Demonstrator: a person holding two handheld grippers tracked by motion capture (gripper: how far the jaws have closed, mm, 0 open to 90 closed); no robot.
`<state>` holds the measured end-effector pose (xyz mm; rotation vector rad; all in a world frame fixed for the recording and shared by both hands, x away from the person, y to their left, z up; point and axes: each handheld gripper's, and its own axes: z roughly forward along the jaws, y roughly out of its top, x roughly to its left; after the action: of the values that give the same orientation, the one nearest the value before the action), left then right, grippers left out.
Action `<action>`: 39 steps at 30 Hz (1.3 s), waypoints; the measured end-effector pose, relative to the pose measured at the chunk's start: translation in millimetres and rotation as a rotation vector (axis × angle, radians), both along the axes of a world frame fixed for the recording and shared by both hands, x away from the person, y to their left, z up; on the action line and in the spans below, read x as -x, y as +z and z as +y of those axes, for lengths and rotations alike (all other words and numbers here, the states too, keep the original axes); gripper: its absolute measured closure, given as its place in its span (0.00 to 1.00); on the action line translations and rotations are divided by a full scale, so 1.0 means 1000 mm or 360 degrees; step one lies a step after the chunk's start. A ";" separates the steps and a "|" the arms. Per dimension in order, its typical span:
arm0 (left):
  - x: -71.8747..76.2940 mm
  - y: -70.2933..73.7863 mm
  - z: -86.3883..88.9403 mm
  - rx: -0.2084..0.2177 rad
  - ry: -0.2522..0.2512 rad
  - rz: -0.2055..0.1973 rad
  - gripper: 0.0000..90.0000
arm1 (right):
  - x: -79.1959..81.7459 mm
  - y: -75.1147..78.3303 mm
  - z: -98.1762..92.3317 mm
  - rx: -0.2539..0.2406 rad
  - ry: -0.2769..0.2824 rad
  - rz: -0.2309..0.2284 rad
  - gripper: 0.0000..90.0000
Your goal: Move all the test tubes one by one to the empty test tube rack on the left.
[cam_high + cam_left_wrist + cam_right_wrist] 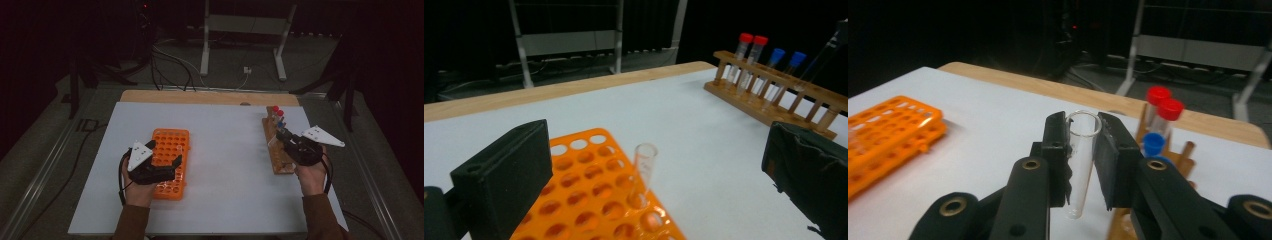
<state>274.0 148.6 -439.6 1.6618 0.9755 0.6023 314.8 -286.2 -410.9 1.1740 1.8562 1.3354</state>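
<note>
Right gripper (pixel 1083 145) clamps an open clear test tube (pixel 1082 160) just below its rim, jaws pressed on both sides; tube hangs upright, its rounded bottom free of the wooden rack (pixel 276 145). In the high view this gripper (pixel 284 136) sits over the wooden rack, near the right edge of the white table surface (pixel 225 150). Rack runs along that edge toward the far right corner. Far end of the rack carries two red-capped tubes (pixel 751 55) and two blue-capped tubes (pixel 786 67), all standing in their holes.

Left gripper (pixel 167 155) spread wide, jaws released, nothing between them. It hovers over the orange rack (pixel 172 150), which lies on the left half of the surface, well apart from the wooden rack. One uncapped clear tube (pixel 643 172) stands in a hole near the orange rack's right edge, tilted slightly, seen between the open jaws in the left gripper view but not touched.
</note>
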 end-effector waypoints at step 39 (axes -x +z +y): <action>-0.017 -0.005 -0.092 -0.0107 -0.0217 0.0025 0.01 | 0.009 -0.009 0.054 0.0035 0.0334 0.0131 0.85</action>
<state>290.9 57.1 -444.6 1.7792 0.8530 0.5364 305.4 -232.4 -420.4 1.0606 2.0957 1.3923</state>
